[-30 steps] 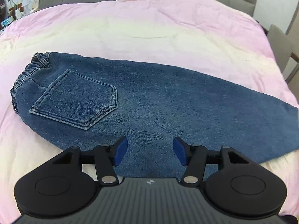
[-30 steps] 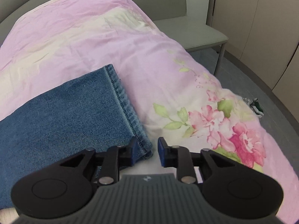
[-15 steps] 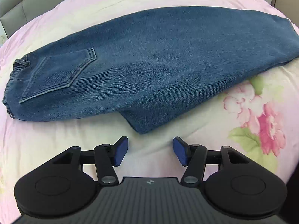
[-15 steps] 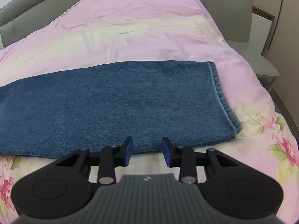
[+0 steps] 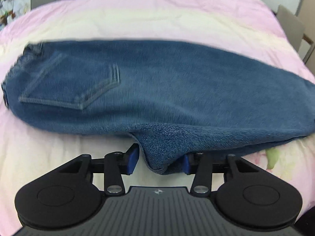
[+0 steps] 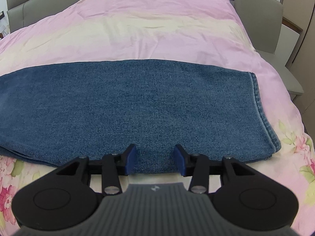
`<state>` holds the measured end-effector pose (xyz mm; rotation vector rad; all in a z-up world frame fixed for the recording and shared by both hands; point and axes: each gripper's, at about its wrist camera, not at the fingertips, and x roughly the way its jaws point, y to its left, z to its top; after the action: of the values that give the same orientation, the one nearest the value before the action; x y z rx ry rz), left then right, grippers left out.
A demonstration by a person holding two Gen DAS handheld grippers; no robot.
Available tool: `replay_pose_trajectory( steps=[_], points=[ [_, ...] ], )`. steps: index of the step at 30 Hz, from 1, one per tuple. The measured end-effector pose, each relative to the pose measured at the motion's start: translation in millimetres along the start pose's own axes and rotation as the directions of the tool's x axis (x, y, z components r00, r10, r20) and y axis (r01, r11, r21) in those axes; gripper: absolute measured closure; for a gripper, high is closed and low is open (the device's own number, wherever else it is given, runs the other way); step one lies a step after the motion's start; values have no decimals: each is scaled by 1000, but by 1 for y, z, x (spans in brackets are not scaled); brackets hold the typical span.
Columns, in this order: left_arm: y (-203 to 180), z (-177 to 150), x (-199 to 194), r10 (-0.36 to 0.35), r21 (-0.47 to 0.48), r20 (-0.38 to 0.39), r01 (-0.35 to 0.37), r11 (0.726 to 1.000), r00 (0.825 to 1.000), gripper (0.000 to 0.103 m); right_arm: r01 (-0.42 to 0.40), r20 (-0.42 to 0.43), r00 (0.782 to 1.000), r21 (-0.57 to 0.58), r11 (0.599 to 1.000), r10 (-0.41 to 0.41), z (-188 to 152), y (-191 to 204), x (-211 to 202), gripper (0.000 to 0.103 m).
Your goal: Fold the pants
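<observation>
A: Left wrist view: the pants [image 5: 157, 82] lie flat along the bed [image 5: 157, 19], folded leg on leg, pocket [image 5: 74, 84] up. The left gripper [image 5: 158, 160] stands with its jaws apart, and the crotch corner [image 5: 161, 157] droops between them, not pinched.

B: Risk there?

A: Closing now would likely catch only the corner tip. Thick denim may slip out on lifting, or one layer may rise alone.

B: And the right side?

A: Right wrist view: the right gripper [image 6: 155, 159] is also spread, over the near edge of the leg, close to the hem [image 6: 261, 114]. An uneven grab would probably skew the fold and drag the cover.
</observation>
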<state>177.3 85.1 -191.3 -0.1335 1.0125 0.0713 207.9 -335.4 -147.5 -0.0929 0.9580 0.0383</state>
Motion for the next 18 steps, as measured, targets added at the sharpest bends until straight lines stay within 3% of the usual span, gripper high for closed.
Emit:
replay_pose_trajectory(
  steps=[1,3,5,10,15,18],
  points=[
    [2,-3,4,-9,-34,-10,9,999,1000,59,2,-2,1000,-5,1000,-2,0,1,0,62],
    [7,-6,1,-31,-107,9,32,994,999,77,8,-7,1000,-21,1000,-8,1,2,0,61],
    [10,-2,-11,-47,-144,23,50,988,999,84,16,-15,1000,-38,999,-17,2,2,1,60],
    [21,15,-41,-82,-188,-60,70,980,995,88,32,-34,999,-49,998,-34,6,-5,5,56],
    [24,-5,0,-81,-221,-208,34,975,975,88,40,-53,998,-53,998,-43,7,-4,10,53],
    [38,-14,18,-137,-295,-224,67,953,965,87,45,-54,997,-69,997,-49,4,-4,12,51]
  ],
)
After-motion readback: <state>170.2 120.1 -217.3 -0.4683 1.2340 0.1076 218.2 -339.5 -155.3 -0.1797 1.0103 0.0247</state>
